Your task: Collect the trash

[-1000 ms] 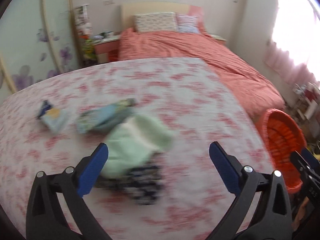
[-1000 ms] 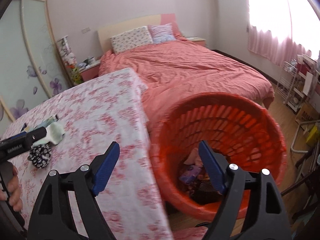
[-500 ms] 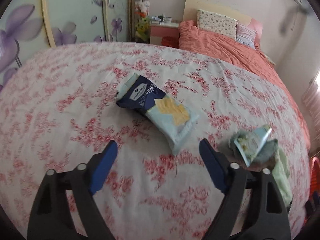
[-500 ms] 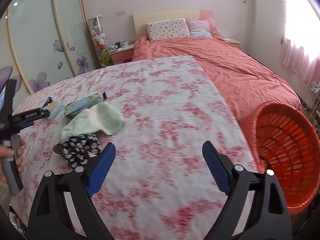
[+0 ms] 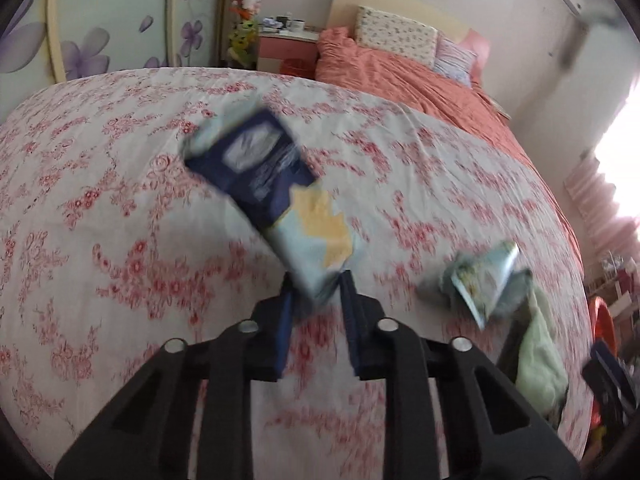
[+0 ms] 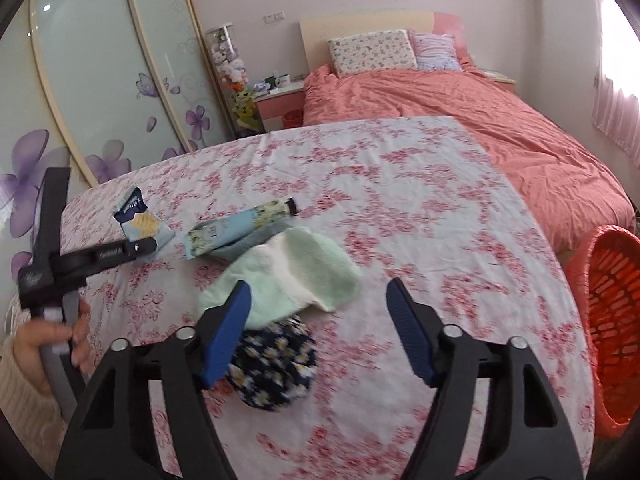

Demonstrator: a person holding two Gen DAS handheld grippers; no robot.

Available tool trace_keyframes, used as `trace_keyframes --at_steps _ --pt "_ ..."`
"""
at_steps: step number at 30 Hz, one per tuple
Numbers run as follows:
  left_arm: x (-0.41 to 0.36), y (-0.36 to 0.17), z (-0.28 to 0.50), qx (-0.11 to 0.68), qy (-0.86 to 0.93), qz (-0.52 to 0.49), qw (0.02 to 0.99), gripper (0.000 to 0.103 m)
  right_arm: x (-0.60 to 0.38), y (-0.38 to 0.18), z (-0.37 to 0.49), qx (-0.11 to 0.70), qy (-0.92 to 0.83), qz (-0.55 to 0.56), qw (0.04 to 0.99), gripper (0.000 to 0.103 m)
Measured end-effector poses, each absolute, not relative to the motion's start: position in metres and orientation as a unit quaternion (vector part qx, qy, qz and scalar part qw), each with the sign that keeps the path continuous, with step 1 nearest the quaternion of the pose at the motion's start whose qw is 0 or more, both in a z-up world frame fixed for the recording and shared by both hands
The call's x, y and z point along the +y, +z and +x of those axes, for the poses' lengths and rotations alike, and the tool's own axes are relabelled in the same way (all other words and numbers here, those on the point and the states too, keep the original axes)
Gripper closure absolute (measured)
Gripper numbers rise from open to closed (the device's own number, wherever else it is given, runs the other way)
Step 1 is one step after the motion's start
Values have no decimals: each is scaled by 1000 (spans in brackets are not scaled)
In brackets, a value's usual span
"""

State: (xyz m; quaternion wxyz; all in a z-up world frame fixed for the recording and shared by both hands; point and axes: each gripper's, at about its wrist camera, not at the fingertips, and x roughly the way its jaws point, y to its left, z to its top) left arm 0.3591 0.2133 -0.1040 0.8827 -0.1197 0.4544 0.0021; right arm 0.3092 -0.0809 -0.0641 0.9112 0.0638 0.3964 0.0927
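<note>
1. Left wrist view: your left gripper [image 5: 316, 292] has its blue pads pinched tight on the near end of the snack packet [image 5: 272, 196], a pale blue wrapper with a dark blue panel and a yellow patch. The rest of the packet lies out ahead over the floral tablecloth [image 5: 100, 208]. To the right, apart from it, sits a floral tube [image 5: 486, 280] on grey cloth, with a pale green towel [image 5: 540, 364] just below it near the cloth's edge. A sliver of the orange basket [image 5: 600, 316] shows at the far right, off the table.

2. Right wrist view: your right gripper [image 6: 320, 332] has its fingers about half spread and closing, with only tablecloth between them. The left pad overlaps the pale green towel [image 6: 288, 276] and the dark daisy-print cloth [image 6: 276, 368] below it; I cannot tell whether it touches either. The floral tube [image 6: 240, 224] lies just beyond the towel. Farther left, your left gripper [image 6: 148, 246] grips the snack packet [image 6: 142, 226], with your left hand [image 6: 44, 344] on its handle. The orange basket [image 6: 612, 320] stands on the floor past the table's right edge, beside the bed [image 6: 480, 108].
</note>
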Motion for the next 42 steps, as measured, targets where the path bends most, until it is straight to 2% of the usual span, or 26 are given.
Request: trace_keyframes --at_steps 1,4,6,9,11,12,14,17,28,30,32,35,39,42 --pt "212 -104 352 456 -9 -117 882 89 -76 -67 314 406 100 66 906 46" --pt "210 -105 331 460 -31 -103 881 89 -63 -77 324 428 113 62 895 58" --pt "212 -106 321 461 -36 -96 881 89 -58 -84 326 436 121 55 890 87" --pt "218 -102 311 456 -32 -102 883 85 -61 -83 320 429 118 58 894 97" --pt "220 -98 311 449 -24 -103 887 68 -67 -78 315 421 113 68 897 98" --pt "221 -98 309 447 -19 -105 888 63 -70 -76 313 418 110 71 899 98" --pt "225 -96 311 442 -9 -117 889 48 -80 -70 311 409 97 77 904 98" --pt "228 -95 318 439 15 -124 890 32 -96 -66 311 398 69 81 911 98" --pt "239 -105 365 461 116 -144 868 21 -122 -81 315 409 27 64 910 98" --pt "241 -106 372 460 123 -146 867 22 -123 -83 316 410 27 63 910 98" --pt "241 -106 377 452 122 -144 872 34 -125 -83 316 410 27 64 909 98" --pt "233 -105 385 452 92 -128 878 65 -131 -81 313 406 27 71 911 98" --pt "215 -101 384 448 25 -115 886 74 -142 -76 311 399 19 84 913 98" --pt "198 -98 375 450 -39 -92 887 86 -154 -74 310 392 0 91 915 98"
